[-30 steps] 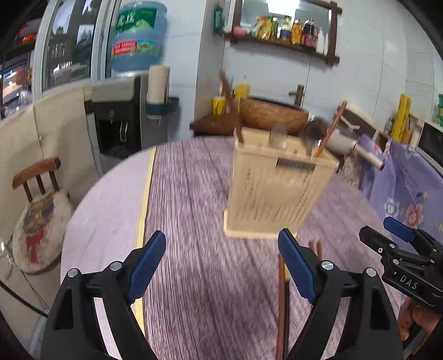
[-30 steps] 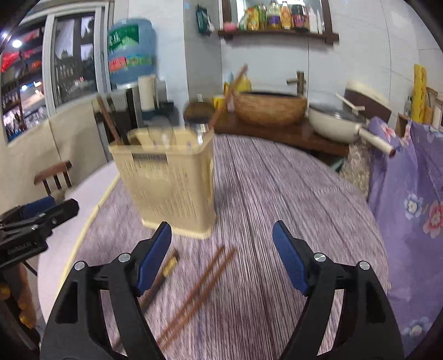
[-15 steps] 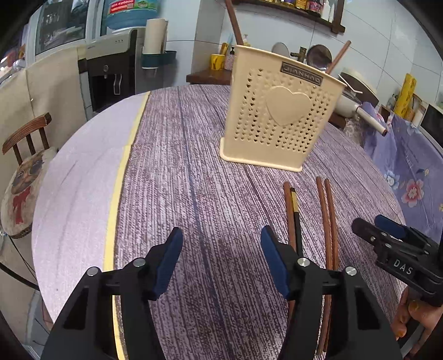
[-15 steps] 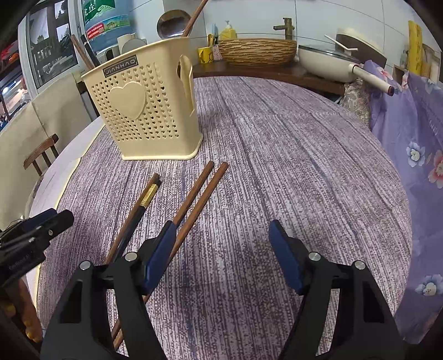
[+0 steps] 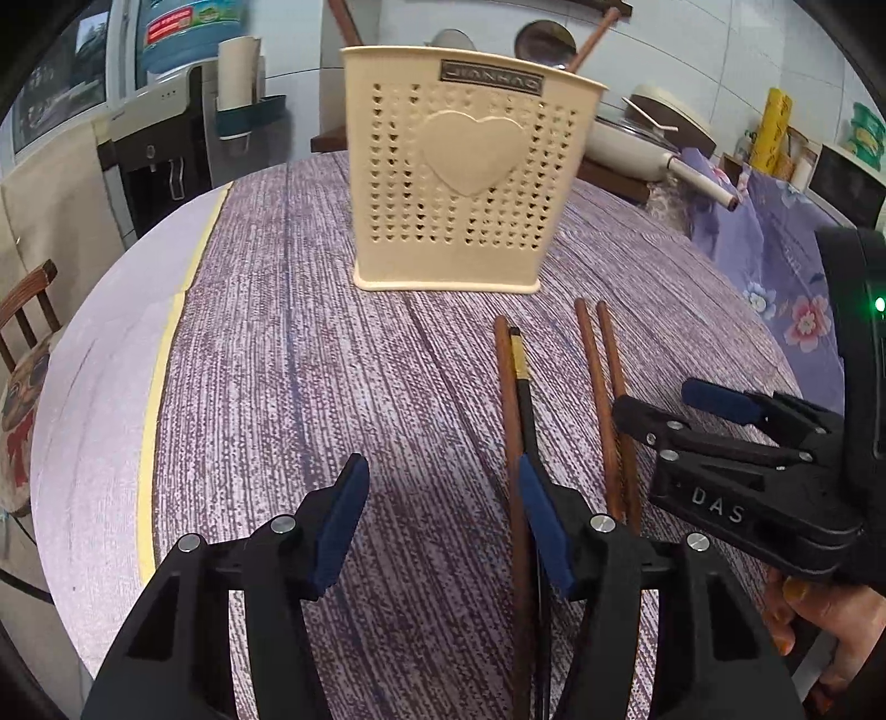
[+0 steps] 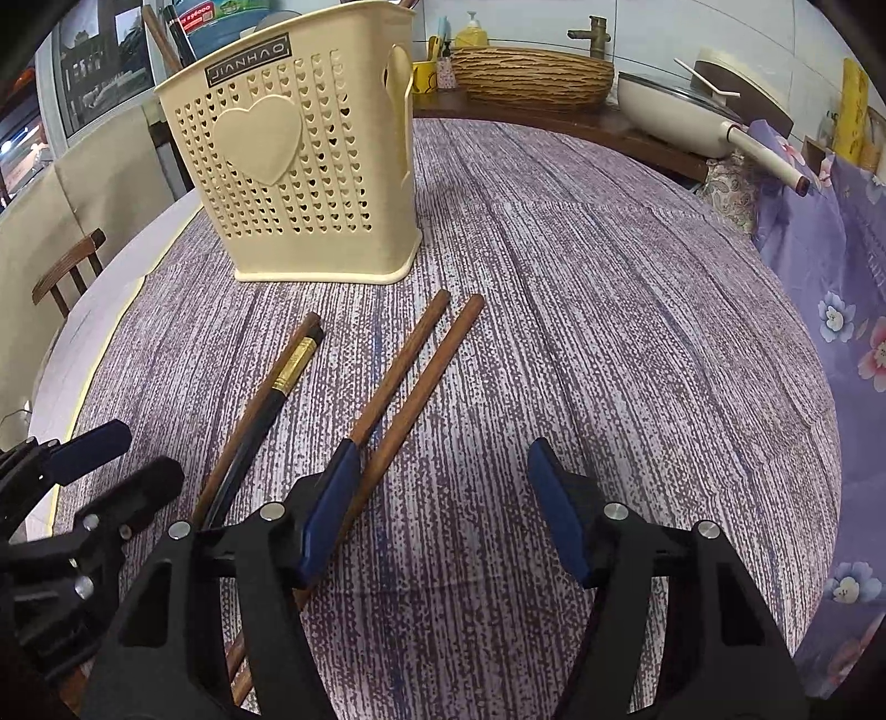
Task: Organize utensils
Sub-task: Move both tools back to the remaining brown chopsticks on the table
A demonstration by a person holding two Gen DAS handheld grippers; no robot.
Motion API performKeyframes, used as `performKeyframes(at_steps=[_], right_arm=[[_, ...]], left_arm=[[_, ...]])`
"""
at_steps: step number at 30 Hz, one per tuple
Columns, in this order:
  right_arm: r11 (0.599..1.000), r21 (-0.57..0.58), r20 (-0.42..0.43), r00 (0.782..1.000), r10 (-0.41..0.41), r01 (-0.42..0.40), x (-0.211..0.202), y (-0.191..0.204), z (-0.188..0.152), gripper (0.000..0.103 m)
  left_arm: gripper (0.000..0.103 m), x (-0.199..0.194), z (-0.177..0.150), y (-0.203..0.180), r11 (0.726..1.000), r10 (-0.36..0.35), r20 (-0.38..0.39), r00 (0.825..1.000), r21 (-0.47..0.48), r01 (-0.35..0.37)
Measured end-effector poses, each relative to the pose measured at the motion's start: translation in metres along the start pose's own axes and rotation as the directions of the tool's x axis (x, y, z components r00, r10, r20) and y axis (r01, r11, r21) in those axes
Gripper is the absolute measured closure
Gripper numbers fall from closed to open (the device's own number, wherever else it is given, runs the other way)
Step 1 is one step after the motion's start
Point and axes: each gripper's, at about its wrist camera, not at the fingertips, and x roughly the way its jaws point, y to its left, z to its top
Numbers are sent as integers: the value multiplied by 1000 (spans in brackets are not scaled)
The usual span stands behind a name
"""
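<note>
We count four chopsticks on the table: three plain brown wooden chopsticks (image 6: 412, 357) and one black chopstick with a gold band (image 6: 277, 390), all in the lower centre of the right wrist view. We count one cream perforated utensil holder (image 6: 299, 160) in the upper left, with at least two stick handles (image 5: 590, 41) rising from it. We count two grippers: the left gripper (image 5: 443, 512) and the right gripper (image 6: 443, 512).

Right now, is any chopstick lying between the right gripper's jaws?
No, the brown chopsticks lie just outside the right gripper, beside one jaw.
</note>
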Motion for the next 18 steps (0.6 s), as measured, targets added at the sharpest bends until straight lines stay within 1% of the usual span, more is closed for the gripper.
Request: performKeyframes(at_steps=[2, 4, 6, 11, 16, 18], right_arm=[[1000, -10, -5, 1000, -21, 21, 1, -2, 0, 40], [1000, 6, -11, 1000, -2, 2, 1, -8, -1, 43], [1000, 12, -9, 1000, -2, 2, 0, -13, -2, 48], [1000, 18, 1, 1000, 2, -2, -1, -18, -4, 49], [1000, 23, 7, 1000, 3, -4, -2, -18, -5, 49], [1000, 27, 7, 1000, 9, -9, -2, -18, -5, 49]], left_arm=[[49, 2, -1, -3, 1000, 0, -8, 1000, 8, 0], [49, 4, -1, -5, 1000, -5, -13, 1000, 11, 5], [50, 5, -1, -6, 1000, -3, -19, 1000, 16, 4], [51, 8, -2, -9, 1000, -24, -35, 999, 18, 25], [53, 9, -2, -14, 999, -16, -38, 999, 36, 18], [56, 8, -2, -13, 999, -14, -37, 999, 30, 15]])
